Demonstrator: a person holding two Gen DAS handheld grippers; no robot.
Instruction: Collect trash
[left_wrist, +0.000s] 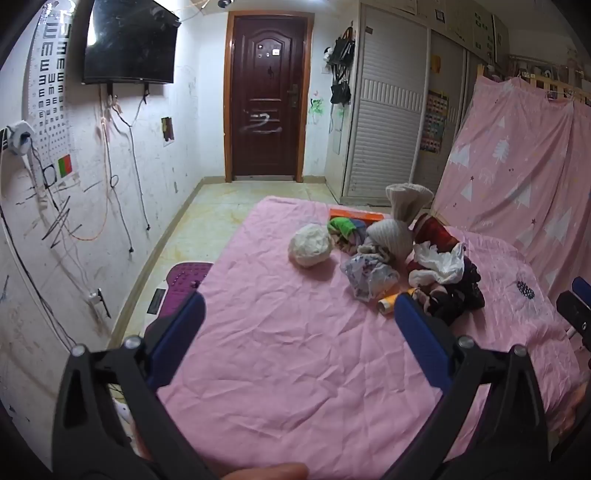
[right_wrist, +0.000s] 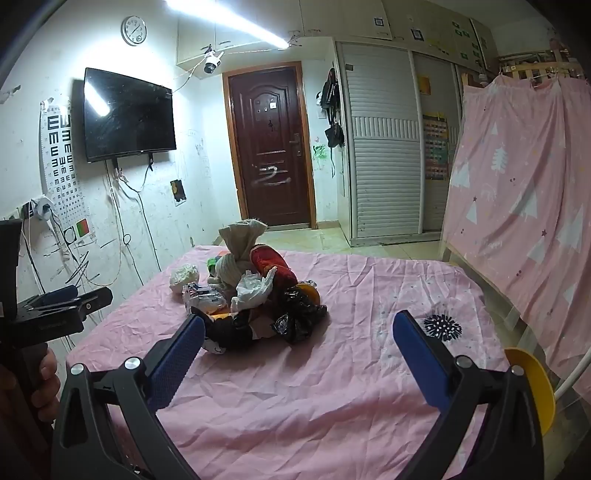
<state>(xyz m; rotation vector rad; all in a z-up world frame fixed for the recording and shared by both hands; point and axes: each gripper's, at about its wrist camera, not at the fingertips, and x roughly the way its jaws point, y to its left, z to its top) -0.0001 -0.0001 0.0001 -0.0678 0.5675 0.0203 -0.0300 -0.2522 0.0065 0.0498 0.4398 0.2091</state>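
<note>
A heap of trash lies on the pink sheet (left_wrist: 280, 332): a white crumpled ball (left_wrist: 309, 245), a printed plastic wrapper (left_wrist: 367, 275), a small cardboard tube (left_wrist: 386, 305), a white plastic bag (left_wrist: 439, 263), a red bundle (left_wrist: 434, 229), a tied beige cloth bag (left_wrist: 399, 221) and dark wrappers (left_wrist: 461, 295). My left gripper (left_wrist: 300, 301) is open and empty, short of the heap, its right finger near the tube. My right gripper (right_wrist: 299, 321) is open and empty, the dark wrappers (right_wrist: 299, 314) just beyond its fingertips. The left gripper also shows in the right wrist view (right_wrist: 66, 295).
An orange box (left_wrist: 356, 216) lies behind the heap. A yellow bowl-like object (right_wrist: 535, 387) sits at the bed's right edge. A pink curtain (right_wrist: 524, 192) hangs on the right. A purple object (left_wrist: 184, 280) stands on the floor left of the bed.
</note>
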